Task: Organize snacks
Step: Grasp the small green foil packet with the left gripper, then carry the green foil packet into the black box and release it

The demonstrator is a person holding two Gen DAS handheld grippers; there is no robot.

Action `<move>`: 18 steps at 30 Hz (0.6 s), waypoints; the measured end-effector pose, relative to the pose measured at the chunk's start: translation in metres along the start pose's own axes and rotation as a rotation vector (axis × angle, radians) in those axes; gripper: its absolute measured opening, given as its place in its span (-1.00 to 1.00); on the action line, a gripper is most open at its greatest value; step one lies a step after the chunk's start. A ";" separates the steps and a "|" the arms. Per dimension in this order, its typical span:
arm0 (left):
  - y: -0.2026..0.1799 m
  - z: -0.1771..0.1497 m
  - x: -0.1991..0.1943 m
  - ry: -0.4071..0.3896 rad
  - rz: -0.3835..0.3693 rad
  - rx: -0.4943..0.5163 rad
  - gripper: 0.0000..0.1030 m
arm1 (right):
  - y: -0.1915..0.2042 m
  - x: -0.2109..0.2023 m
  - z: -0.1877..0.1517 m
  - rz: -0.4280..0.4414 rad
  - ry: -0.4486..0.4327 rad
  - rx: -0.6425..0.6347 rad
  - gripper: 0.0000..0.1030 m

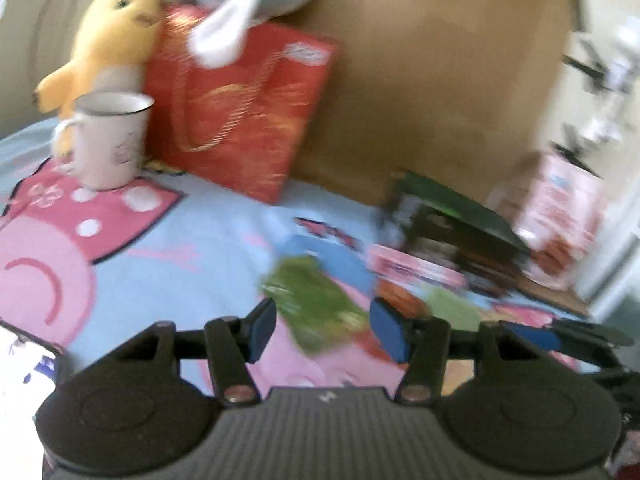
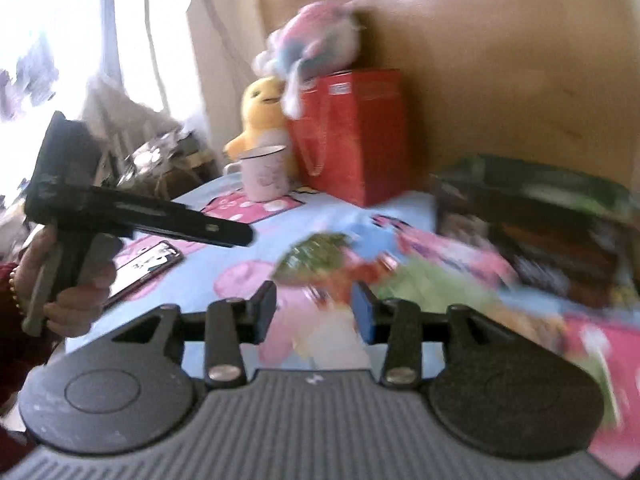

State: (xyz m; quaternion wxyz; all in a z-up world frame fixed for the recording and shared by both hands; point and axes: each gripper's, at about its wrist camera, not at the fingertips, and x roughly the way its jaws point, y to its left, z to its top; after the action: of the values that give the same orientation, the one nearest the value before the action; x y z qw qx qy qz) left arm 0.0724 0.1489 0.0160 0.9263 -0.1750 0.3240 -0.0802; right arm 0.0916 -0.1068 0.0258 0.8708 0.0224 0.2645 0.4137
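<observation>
Both views are blurred. Several snack packets lie on a blue cartoon-print cloth [image 1: 208, 236]. A green packet [image 1: 316, 304] lies just ahead of my left gripper [image 1: 324, 330], which is open and empty above the cloth. The right gripper shows at the right edge of this view [image 1: 560, 338]. A dark open box [image 1: 452, 220] holding packets stands at the right. In the right wrist view my right gripper [image 2: 314, 312] is open and empty over a green packet [image 2: 316, 256] and red and pink packets [image 2: 448, 256]. The dark box [image 2: 536, 216] is at the right. The left gripper [image 2: 132, 216] is hand-held at the left.
A white mug [image 1: 110, 140], a red gift bag [image 1: 240, 112], a yellow plush chick [image 1: 108, 36] and a pastel plush stand at the back left. A pink carton [image 1: 560, 216] stands at the far right. A phone [image 2: 148, 260] lies on the cloth. A brown board backs the table.
</observation>
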 end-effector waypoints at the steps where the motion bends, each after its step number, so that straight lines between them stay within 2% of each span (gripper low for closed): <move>1: 0.008 0.005 0.010 0.012 -0.001 -0.043 0.04 | -0.006 0.015 0.008 0.012 0.024 0.008 -0.10; 3: 0.022 0.010 0.026 0.045 -0.025 -0.131 0.12 | -0.012 0.047 0.021 0.036 0.095 -0.004 -0.04; 6: 0.036 0.007 0.045 0.101 -0.079 -0.223 0.13 | -0.010 0.092 0.035 0.012 0.222 -0.113 -0.01; 10: 0.031 0.000 0.055 0.090 -0.129 -0.200 0.12 | -0.017 0.134 0.041 0.083 0.383 -0.134 0.14; 11: 0.029 -0.001 0.055 0.082 -0.126 -0.189 0.12 | -0.018 0.136 0.042 0.098 0.370 -0.126 0.20; 13: 0.027 -0.003 0.054 0.068 -0.120 -0.175 0.09 | -0.023 0.135 0.041 0.113 0.362 -0.063 0.12; 15: 0.034 -0.005 0.051 0.053 -0.116 -0.216 -0.05 | -0.023 0.128 0.035 0.091 0.325 -0.036 -0.34; 18: 0.041 -0.007 0.048 0.058 -0.138 -0.266 -0.17 | -0.027 0.108 0.026 0.116 0.280 0.056 -0.43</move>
State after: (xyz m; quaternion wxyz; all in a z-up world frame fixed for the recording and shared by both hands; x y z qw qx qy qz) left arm 0.1070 0.1726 -0.0318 0.8774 -0.3157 0.3456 -0.1049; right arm 0.1790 -0.0404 -0.0065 0.7991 0.0043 0.3930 0.4549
